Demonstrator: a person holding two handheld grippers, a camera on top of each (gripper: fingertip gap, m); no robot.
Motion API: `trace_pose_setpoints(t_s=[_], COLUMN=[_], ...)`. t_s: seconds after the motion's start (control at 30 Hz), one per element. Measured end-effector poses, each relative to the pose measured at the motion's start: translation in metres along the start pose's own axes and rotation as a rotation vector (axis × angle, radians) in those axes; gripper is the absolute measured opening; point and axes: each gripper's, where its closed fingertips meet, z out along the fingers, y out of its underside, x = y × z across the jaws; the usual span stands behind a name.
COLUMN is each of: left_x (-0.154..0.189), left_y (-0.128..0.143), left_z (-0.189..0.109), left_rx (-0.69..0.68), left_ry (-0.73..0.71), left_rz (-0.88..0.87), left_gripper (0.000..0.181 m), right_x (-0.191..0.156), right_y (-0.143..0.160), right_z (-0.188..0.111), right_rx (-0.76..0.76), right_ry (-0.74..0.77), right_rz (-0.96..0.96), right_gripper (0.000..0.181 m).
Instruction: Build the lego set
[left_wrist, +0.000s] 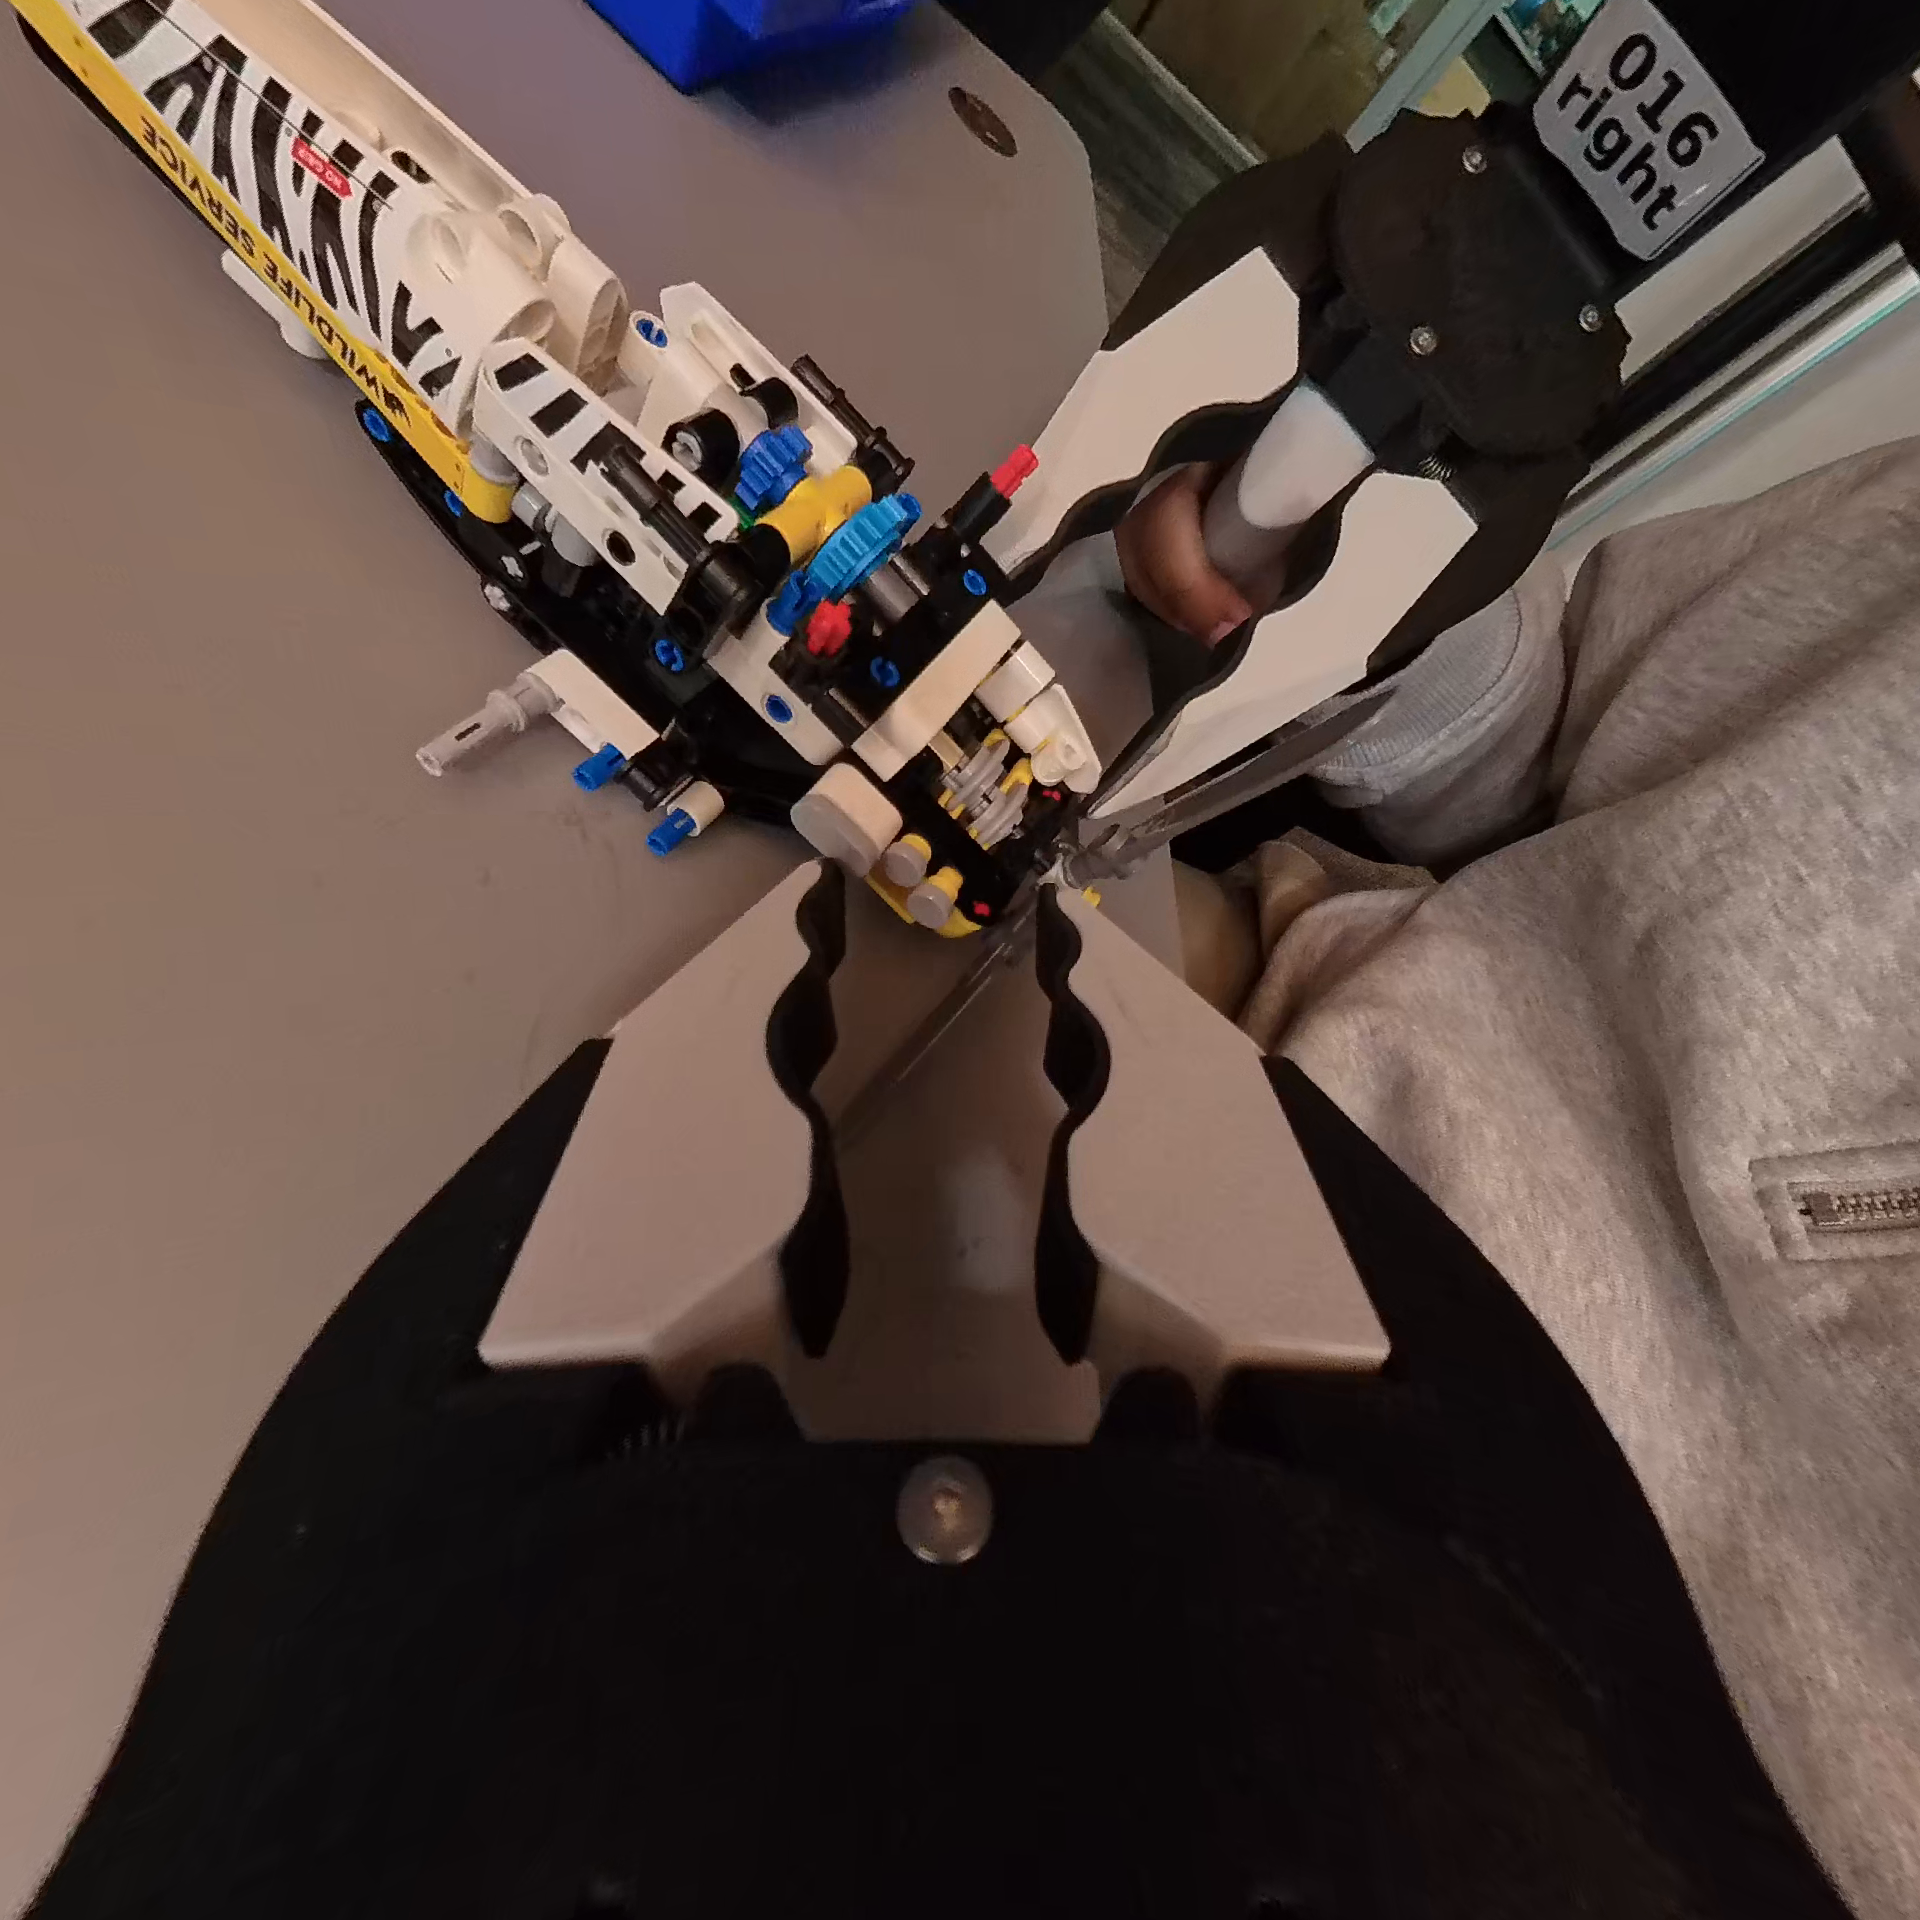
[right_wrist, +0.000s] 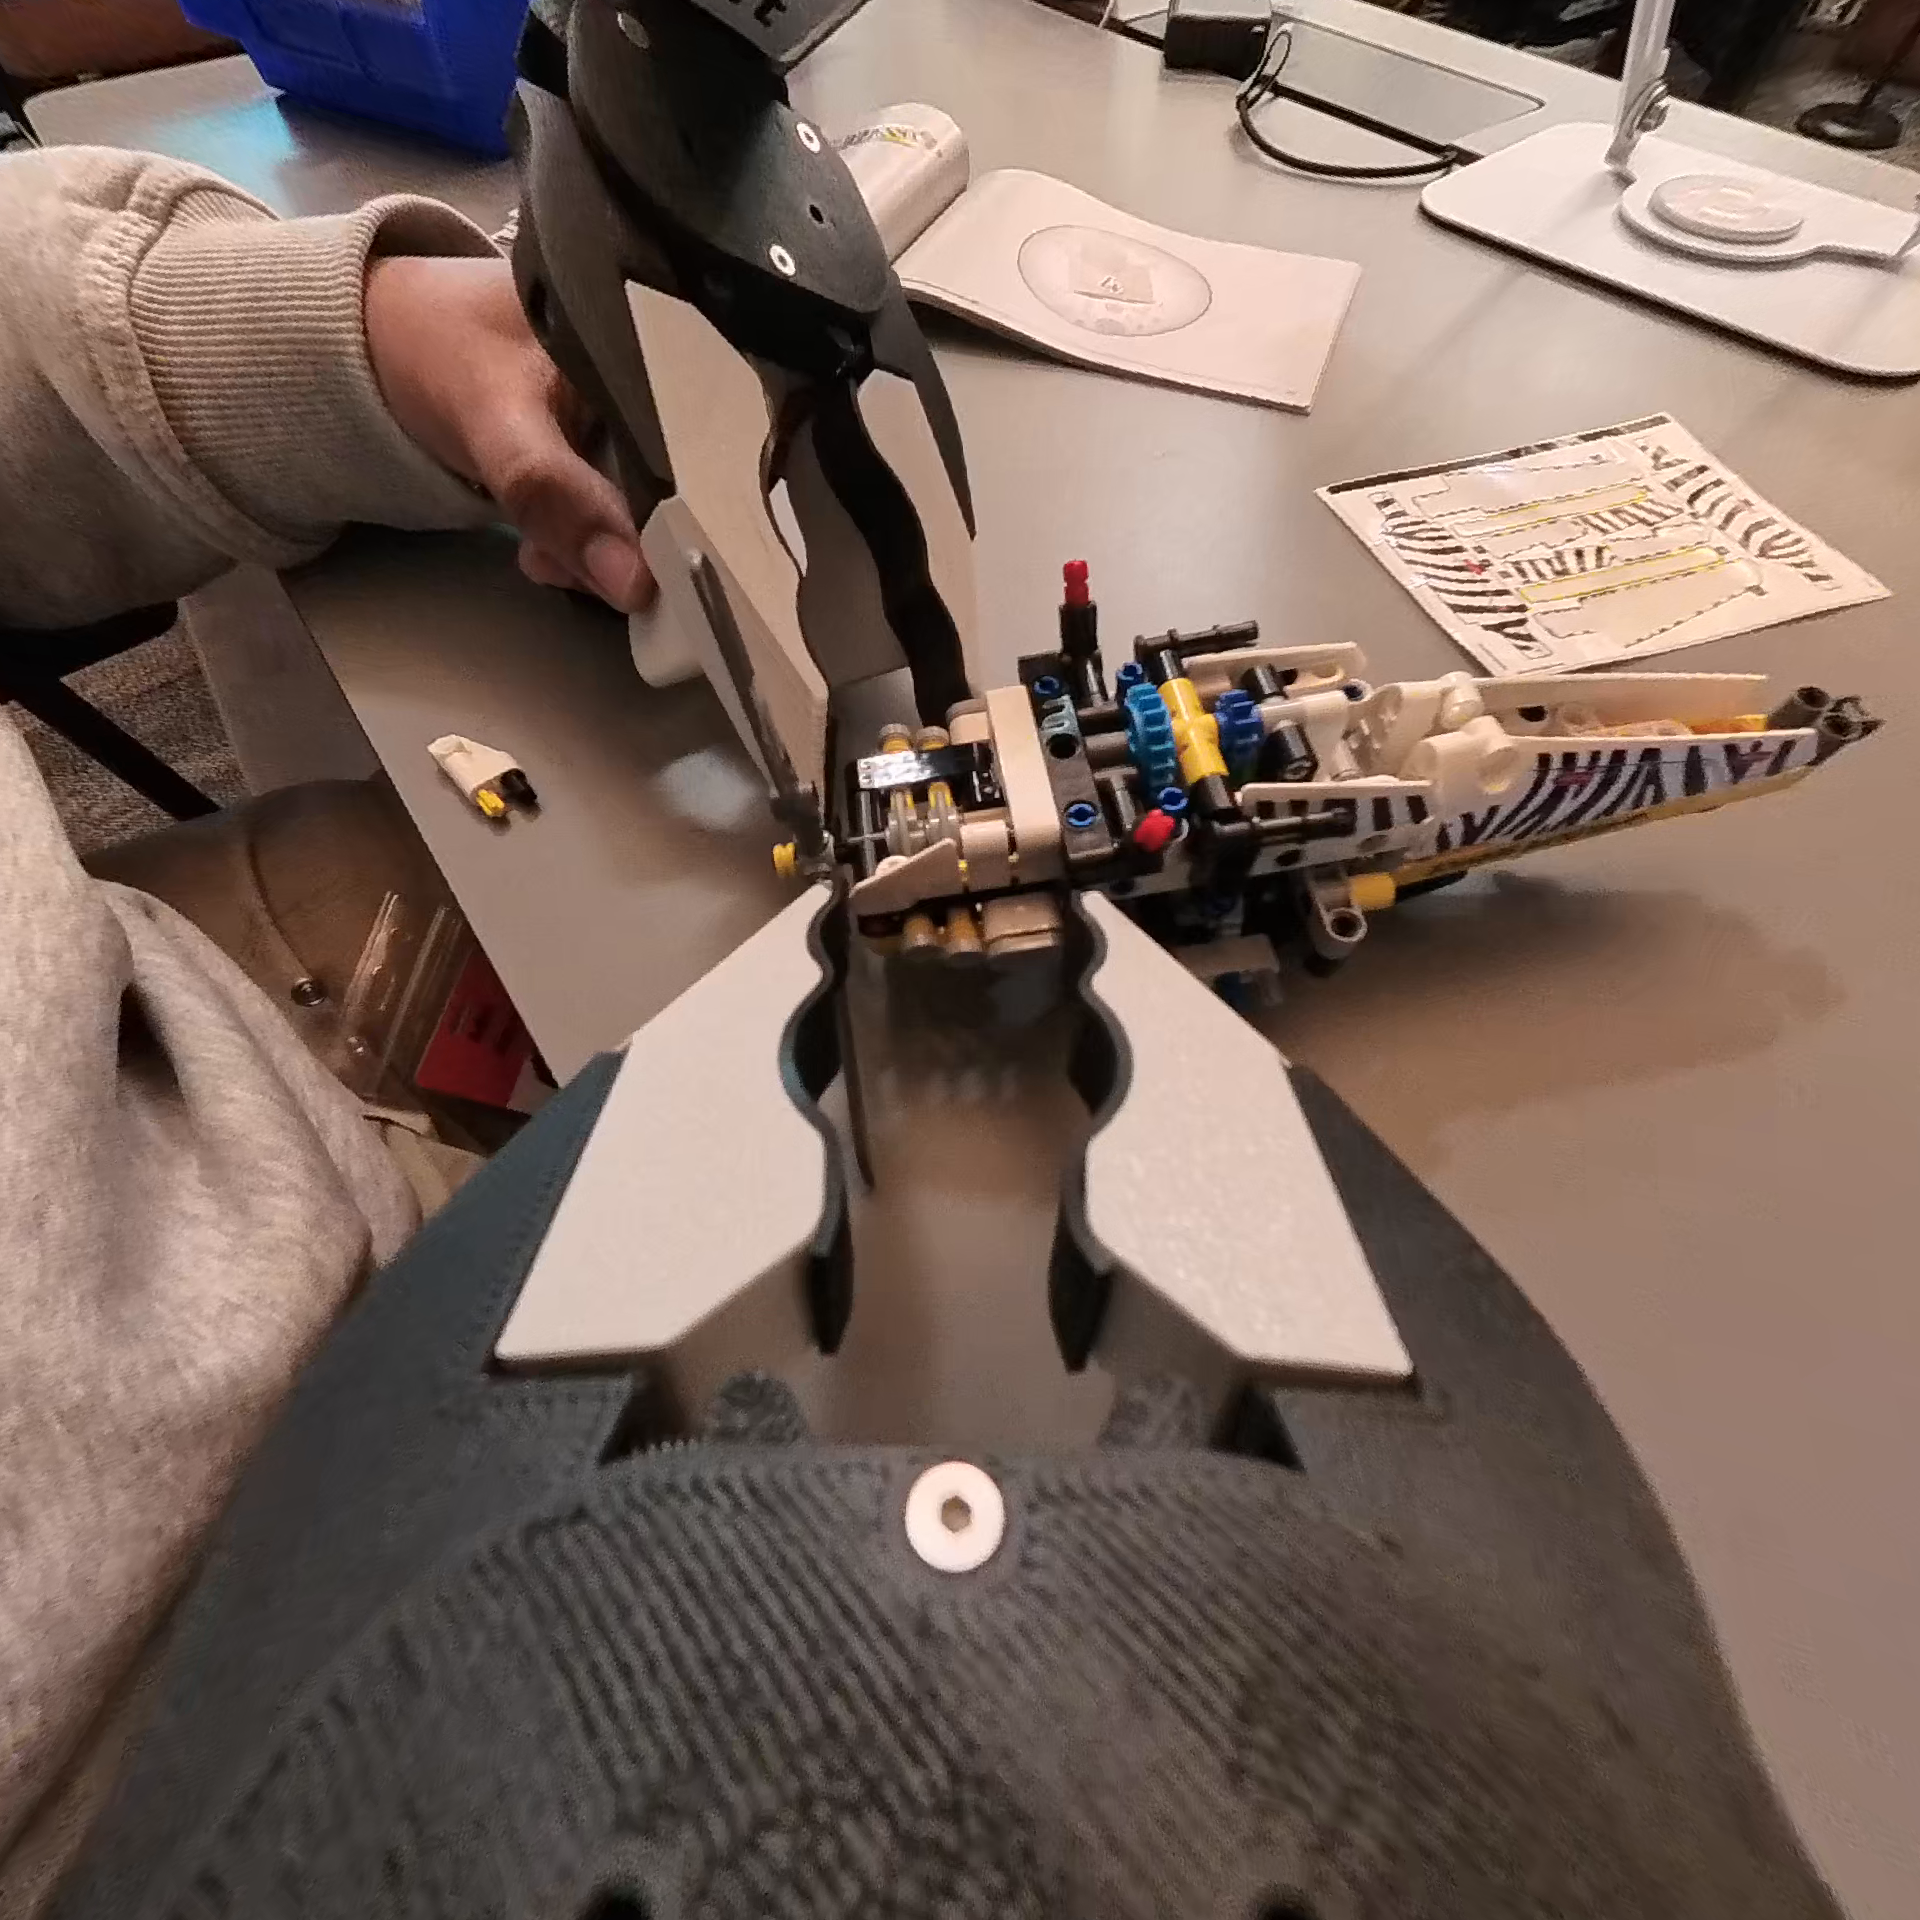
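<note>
The lego model (left_wrist: 665, 520), a white helicopter-like body with zebra stripes, yellow trim and blue gears, lies on the grey table (left_wrist: 260, 831) with its nose near the table edge. My left gripper (left_wrist: 935, 883) is closed around the nose end. It shows from above in the right wrist view (right_wrist: 883, 758). My right gripper (right_wrist: 956, 914) clamps the same front end of the model (right_wrist: 1299, 769) from the other side, and it shows in the left wrist view (left_wrist: 1055, 675). Thin metal tips on both grippers meet at a small yellow pin (right_wrist: 784, 855) at the nose.
A small loose white piece (right_wrist: 483, 774) lies near the table edge. A sticker sheet (right_wrist: 1600, 540), an instruction booklet (right_wrist: 1122, 281) and a white stand base (right_wrist: 1683, 229) lie behind the model. A blue bin (right_wrist: 364, 62) stands at the back. A person's grey sweatshirt (left_wrist: 1558, 1039) is close. Both grippers' tips are close together, under 4 cm apart.
</note>
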Motion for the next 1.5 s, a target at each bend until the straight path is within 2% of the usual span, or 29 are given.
trace_pose_setpoints(t_s=[0.93,1.07,1.13,1.5], left_x=[0.002,0.0028,0.0056,0.0032], left_y=[0.0017,0.0017,0.0031,0.002], left_z=[0.0013,0.0015,0.0025,0.0025], left_rx=[-0.008,-0.008,-0.018,-0.026], left_ry=[-0.005,-0.004,0.004,-0.004], left_rz=[0.013,0.015,0.032,0.034], left_gripper=[0.031,0.03,0.023,0.023], right_x=[0.0008,0.001,0.0015,0.0038], right_y=[0.0015,0.0017,0.0011,0.0014], right_z=[-0.0007,-0.0009,-0.001,-0.0005], right_rx=[-0.031,-0.033,-0.033,-0.07], right_ry=[0.008,0.011,0.015,0.016], right_rz=[0.005,0.005,0.005,-0.024], right_gripper=[0.038,0.038,0.037,0.037])
